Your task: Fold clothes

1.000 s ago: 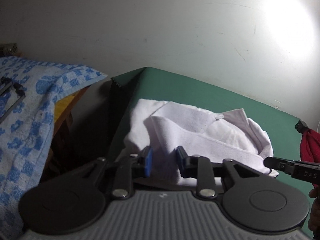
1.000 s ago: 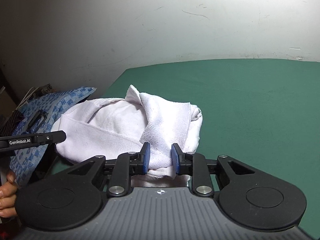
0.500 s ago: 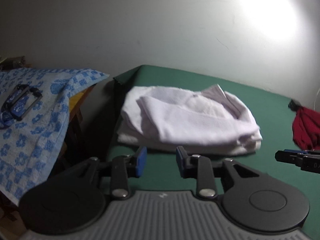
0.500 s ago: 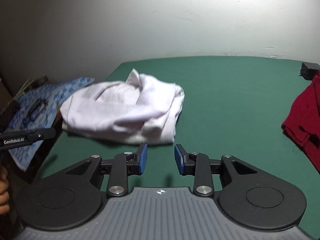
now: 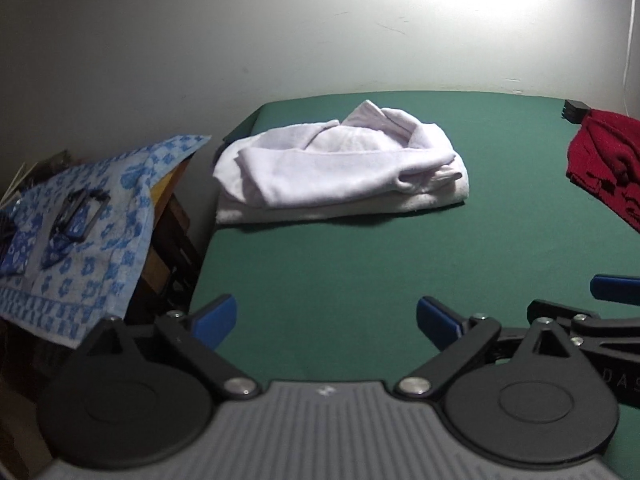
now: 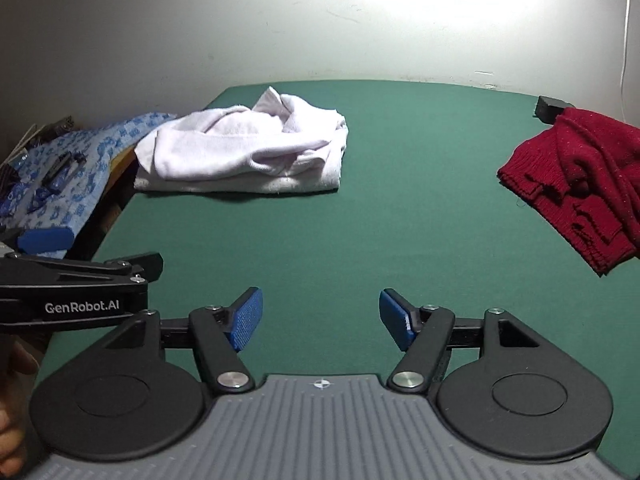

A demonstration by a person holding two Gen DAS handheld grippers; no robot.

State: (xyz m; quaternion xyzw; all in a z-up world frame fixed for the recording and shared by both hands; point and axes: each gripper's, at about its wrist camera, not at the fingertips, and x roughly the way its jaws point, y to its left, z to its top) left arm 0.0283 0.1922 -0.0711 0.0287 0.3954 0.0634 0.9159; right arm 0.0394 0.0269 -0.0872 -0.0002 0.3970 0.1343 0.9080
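Right now your left gripper (image 5: 326, 320) hangs over the near part of the green table (image 5: 360, 280) with its blue-padded fingers (image 5: 218, 314) spread wide and nothing between them. Your right gripper (image 6: 321, 320) sits just beside it, likewise splayed and empty, hovering above bare green cloth. In the right wrist view you can see the left tool's black body marked "GenRobot.AI" poking in from the left edge, with part of your hand (image 6: 12, 432) below it in the corner.

Farther out, toward the table's far left corner, lies the white garment (image 5: 340, 164), folded into a thick, roughly rectangular bundle. A sleeve is laid across its top and a collar-like flap sticks up at the back. It rests flat on the green surface, well apart from both grippers.

Off to the right, you have a red knitted garment (image 6: 580, 184) lying crumpled and unfolded near the table's right edge. Just behind it, touching or nearly so, sits a small dark block (image 6: 550, 109).

Left of the table, a blue-and-white patterned towel (image 5: 92, 220) drapes over separate furniture, with a few small dark objects (image 5: 80, 210) on it, too unclear to identify. Beyond everything stands a pale wall (image 5: 200, 40), brightly lit at the upper right.
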